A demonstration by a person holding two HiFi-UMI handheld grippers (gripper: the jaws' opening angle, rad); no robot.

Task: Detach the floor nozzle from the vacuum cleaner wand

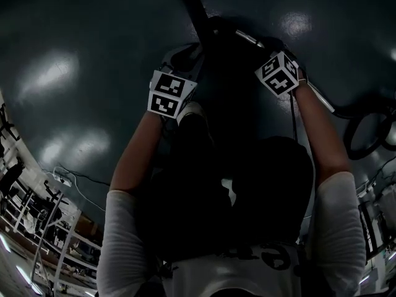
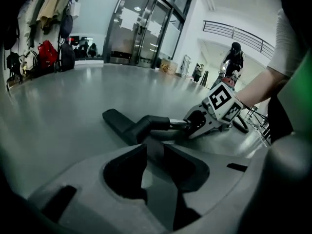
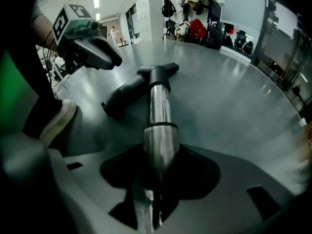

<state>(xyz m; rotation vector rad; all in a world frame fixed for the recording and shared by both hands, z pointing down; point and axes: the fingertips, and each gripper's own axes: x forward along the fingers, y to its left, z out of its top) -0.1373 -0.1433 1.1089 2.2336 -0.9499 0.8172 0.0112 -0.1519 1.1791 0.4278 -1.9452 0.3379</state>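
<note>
The black floor nozzle (image 2: pixel 118 122) lies flat on the grey floor, its neck (image 3: pixel 158 76) joined to the silver wand (image 3: pixel 159 126). In the right gripper view the wand runs straight between the jaws of my right gripper (image 3: pixel 158 173). Those jaws stand wide apart, with dark gaps on both sides of the tube. My left gripper (image 2: pixel 156 167) hovers just above and beside the nozzle, its jaws a narrow slit apart with nothing in them. In the dark head view both marker cubes (image 1: pixel 166 94) (image 1: pixel 281 73) sit low over the nozzle (image 1: pixel 195 10).
A white shoe (image 3: pixel 54 122) stands on the floor close to the nozzle's near end. A coiled hose or ring (image 1: pixel 365 135) lies at the right. Hanging coats and bags (image 2: pixel 48 53) line the far wall beside glass doors (image 2: pixel 141 28). People stand in the distance (image 2: pixel 234 57).
</note>
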